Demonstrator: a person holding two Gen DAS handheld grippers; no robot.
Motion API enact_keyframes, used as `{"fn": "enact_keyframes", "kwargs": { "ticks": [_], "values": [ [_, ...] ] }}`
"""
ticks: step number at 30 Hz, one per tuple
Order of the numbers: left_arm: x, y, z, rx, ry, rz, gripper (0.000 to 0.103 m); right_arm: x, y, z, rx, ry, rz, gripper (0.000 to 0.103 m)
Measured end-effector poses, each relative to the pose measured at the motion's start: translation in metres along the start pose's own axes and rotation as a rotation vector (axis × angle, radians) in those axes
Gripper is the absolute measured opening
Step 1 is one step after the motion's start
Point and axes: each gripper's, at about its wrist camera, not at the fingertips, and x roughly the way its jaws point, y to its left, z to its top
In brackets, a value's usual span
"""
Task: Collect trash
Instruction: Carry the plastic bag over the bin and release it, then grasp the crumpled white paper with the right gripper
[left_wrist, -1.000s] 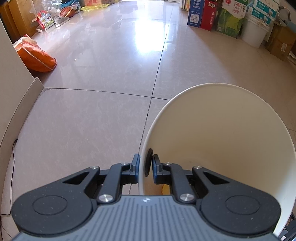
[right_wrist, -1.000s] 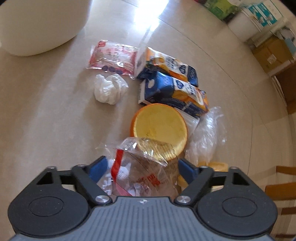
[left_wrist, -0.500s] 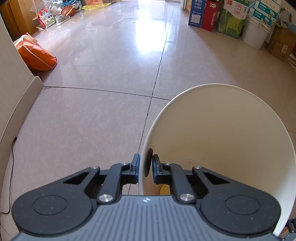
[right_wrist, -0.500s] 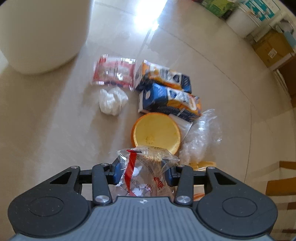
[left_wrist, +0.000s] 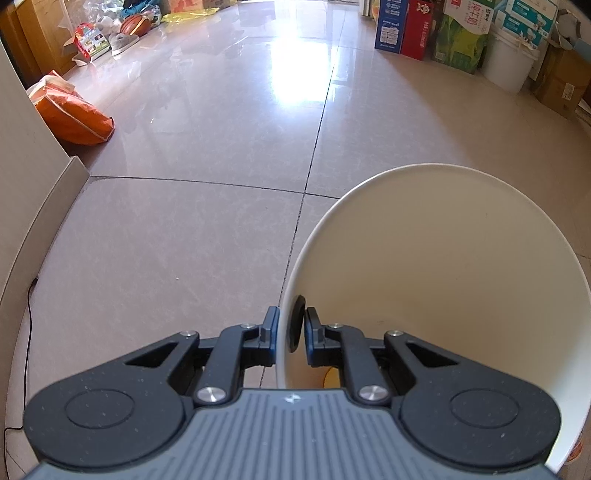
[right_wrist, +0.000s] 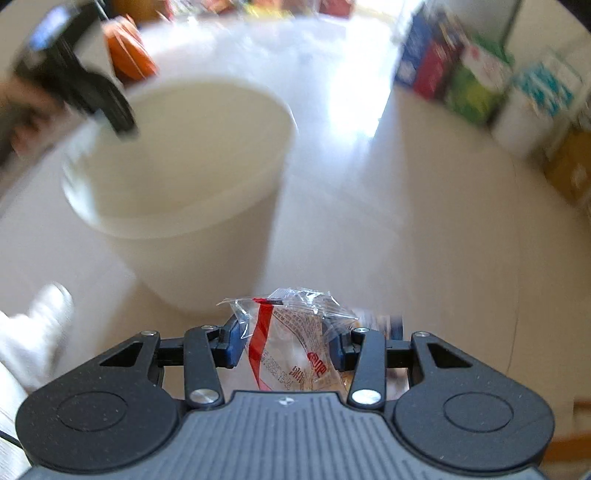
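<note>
The left hand-held gripper (left_wrist: 290, 334) points steeply down, its jaws clamped on the near rim of the white bucket (left_wrist: 461, 280), one finger outside the wall and one inside. The right hand-held gripper (right_wrist: 286, 341) also tilts downward, short of the bucket's near side, its jaws pressed against a clear plastic wrapper (right_wrist: 291, 339). In the blurred right wrist view, a hand (right_wrist: 26, 122) grips the left tool at the bucket's rim.
</note>
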Motion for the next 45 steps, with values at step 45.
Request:
{"fn": "enact_keyframes", "kwargs": {
  "ticks": [45],
  "values": [
    [0.000, 0.001, 0.000, -0.007, 0.003, 0.001, 0.013, 0.018, -0.009, 0.005, 0.193, -0.112, 0.075, 0.089]
  ]
}}
